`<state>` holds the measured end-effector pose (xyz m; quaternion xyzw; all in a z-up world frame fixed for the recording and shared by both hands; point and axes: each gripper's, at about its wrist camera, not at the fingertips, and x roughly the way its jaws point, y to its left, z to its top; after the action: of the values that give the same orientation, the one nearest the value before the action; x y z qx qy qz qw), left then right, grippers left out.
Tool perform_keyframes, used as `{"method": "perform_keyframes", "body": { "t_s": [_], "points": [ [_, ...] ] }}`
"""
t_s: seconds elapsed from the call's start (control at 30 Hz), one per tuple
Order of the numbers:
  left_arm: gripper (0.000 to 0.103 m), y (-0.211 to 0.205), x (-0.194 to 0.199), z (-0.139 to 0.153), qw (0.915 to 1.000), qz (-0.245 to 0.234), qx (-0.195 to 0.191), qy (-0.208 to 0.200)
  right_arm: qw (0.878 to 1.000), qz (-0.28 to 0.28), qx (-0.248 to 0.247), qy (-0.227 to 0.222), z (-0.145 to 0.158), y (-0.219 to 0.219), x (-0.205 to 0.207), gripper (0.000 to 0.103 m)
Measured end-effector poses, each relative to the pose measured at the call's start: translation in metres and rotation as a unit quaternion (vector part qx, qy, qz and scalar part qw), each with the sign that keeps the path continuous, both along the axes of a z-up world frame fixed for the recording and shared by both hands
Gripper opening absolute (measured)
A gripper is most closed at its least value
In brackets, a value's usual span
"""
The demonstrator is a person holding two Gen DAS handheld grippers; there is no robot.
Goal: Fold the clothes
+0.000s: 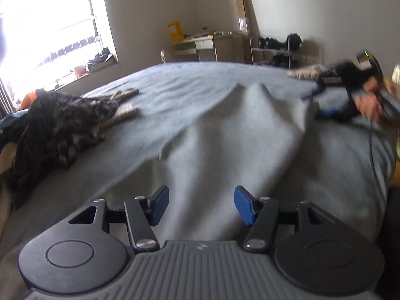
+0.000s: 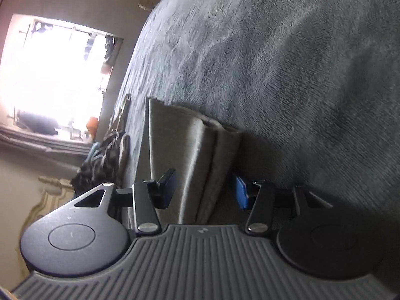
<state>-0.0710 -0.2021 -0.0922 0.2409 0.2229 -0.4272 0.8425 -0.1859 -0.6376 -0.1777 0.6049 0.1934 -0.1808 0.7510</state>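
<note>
Two handheld grippers work over a bed. The left gripper (image 1: 201, 206), seen from its own camera, has two black fingers tipped with blue pads (image 1: 243, 208), standing apart with nothing pressed between them. Light grey fabric lies below the gap.

That fabric is one light grey garment (image 1: 225, 135), soft and fleecy, spread on the bed and rising into two rounded peaks at its far edge. Its right side reaches toward the right gripper (image 1: 322, 102), which is blurred at the right edge of the left view, with a hand (image 1: 368, 105) gripping its black handle.

In the right wrist view, the camera is rolled sideways. The right gripper (image 2: 203, 191) also has its two fingers apart. A folded edge of the same garment (image 2: 190, 155), showing several stacked layers, sits in the gap; the pads do not appear to press on it.

The surface is a bed covered with one grey-blue blanket (image 1: 175, 87) with a short nap. At its left lies one heap of dark patterned clothing (image 1: 57, 125), crumpled, with some pale ribbed pieces (image 1: 125, 111) beside it.

Beyond are plain pale walls, one very bright window (image 1: 50, 30), one desk (image 1: 210, 46) carrying a yellow box (image 1: 175, 31), one wire shoe rack (image 1: 277, 50), and tall cardboard (image 1: 241, 7) leaning in the corner.
</note>
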Motion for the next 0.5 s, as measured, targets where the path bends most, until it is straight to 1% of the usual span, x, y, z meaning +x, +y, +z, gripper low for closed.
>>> {"method": "perform_keyframes", "body": {
  "t_s": [0.07,0.1,0.13,0.2,0.27,0.37,0.43,0.5],
  "points": [
    [0.059,0.009,-0.006,-0.011,0.9998,0.006,0.018,-0.006,1.000,-0.004,0.001,-0.005,-0.002,-0.001,0.006,0.046],
    [0.059,0.013,-0.010,-0.015,0.9996,0.008,0.026,-0.010,1.000,-0.003,-0.001,-0.008,-0.003,-0.002,0.009,0.043],
    [0.059,0.018,-0.014,-0.018,0.9993,0.010,0.031,-0.016,1.000,-0.001,-0.006,-0.009,-0.003,-0.002,0.012,0.029],
    [0.059,0.025,-0.022,-0.022,0.9988,0.007,0.039,-0.027,1.000,0.004,-0.022,-0.006,-0.003,-0.001,0.016,0.006],
    [0.059,0.026,-0.028,-0.025,0.9979,0.004,0.047,-0.043,0.999,0.002,-0.034,-0.021,0.002,0.000,0.011,0.005],
    [0.059,0.019,-0.033,-0.030,0.9957,0.000,0.062,-0.070,0.997,-0.003,-0.062,-0.052,0.025,0.006,-0.005,0.005],
    [0.059,0.012,-0.035,-0.034,0.9940,-0.007,0.069,-0.084,0.995,-0.009,-0.083,-0.063,0.042,0.013,-0.012,0.005],
    [0.059,0.004,-0.036,-0.040,0.9922,-0.014,0.076,-0.098,0.994,-0.014,-0.085,-0.067,0.048,0.014,-0.015,0.005]
  ]
}}
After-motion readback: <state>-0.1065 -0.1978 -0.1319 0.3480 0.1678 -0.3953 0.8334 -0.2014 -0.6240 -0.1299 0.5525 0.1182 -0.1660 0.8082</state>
